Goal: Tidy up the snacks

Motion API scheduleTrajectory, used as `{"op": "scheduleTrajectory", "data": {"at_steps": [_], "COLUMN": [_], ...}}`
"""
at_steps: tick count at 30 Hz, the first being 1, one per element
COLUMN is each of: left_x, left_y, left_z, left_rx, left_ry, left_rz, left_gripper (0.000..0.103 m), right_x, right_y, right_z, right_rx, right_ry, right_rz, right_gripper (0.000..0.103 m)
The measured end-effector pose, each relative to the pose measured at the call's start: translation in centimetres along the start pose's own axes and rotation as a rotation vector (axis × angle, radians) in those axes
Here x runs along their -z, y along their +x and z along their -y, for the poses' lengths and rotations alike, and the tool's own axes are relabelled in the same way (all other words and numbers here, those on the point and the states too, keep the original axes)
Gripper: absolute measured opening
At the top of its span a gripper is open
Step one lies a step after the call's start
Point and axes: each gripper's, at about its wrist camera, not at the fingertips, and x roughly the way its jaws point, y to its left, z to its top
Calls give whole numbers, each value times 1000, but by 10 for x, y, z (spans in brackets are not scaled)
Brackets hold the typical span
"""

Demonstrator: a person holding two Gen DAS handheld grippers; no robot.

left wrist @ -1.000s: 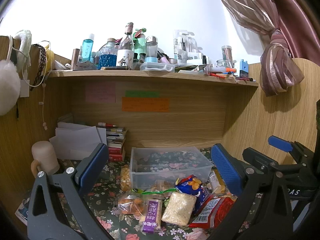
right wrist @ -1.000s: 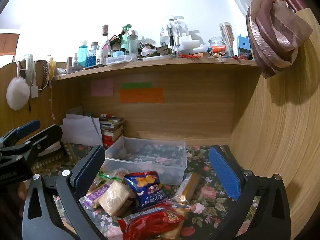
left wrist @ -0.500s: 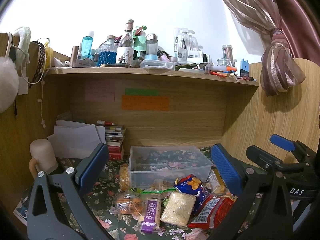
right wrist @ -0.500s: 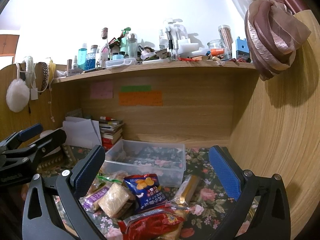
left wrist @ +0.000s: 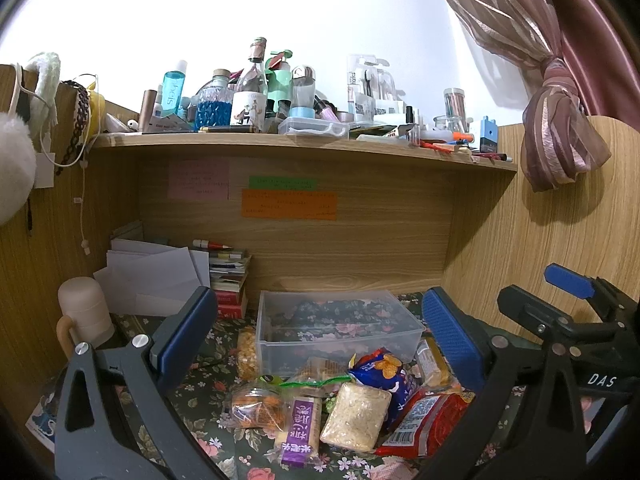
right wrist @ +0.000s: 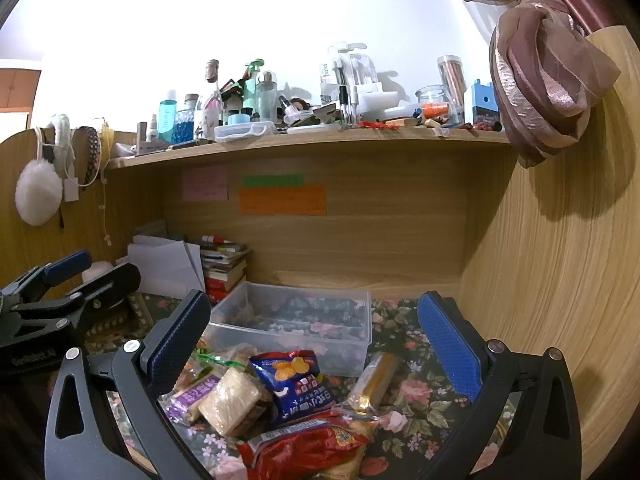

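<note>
Both views have crept slightly nearer the desk nook since a second ago, and the snacks lie as they did. The left gripper (left wrist: 320, 332) hangs with its blue pads spread wide and grasping nothing; the right gripper (right wrist: 316, 340) is likewise released and empty. Between them, on the floral cloth (right wrist: 412, 344), a clear plastic box (left wrist: 340, 328) sits far of the snack pile, nothing but the cloth's pattern showing through it. Near of the box lie a blue chip bag (right wrist: 296, 384) printed in Japanese characters, a red packet (right wrist: 308, 448) with a barcode, a purple bar (left wrist: 300, 428) with white Chinese characters, a pale rice cake (left wrist: 356, 416) and a gold wrapped bar (right wrist: 374, 380) to the right. "DAS" reads on the right gripper's body in the left view. On the upper shelf (left wrist: 304, 146) a turquoise bottle (left wrist: 172, 92) carries writing too small to read.
</note>
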Motion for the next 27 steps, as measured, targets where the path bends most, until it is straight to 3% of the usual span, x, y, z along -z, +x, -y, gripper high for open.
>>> {"op": "scheduleTrajectory", "data": {"at_steps": [27], "left_x": [2], "left_y": [-3], "left_z": [3], "left_rx": [7], "left_ry": [-2], "left_rz": [6], "left_gripper": [103], "right_x": [2], "right_y": [2], "right_z": [-2], "right_rx": [-31], "right_ry": [12], "right_rz": [-15], "right_gripper": [103]}}
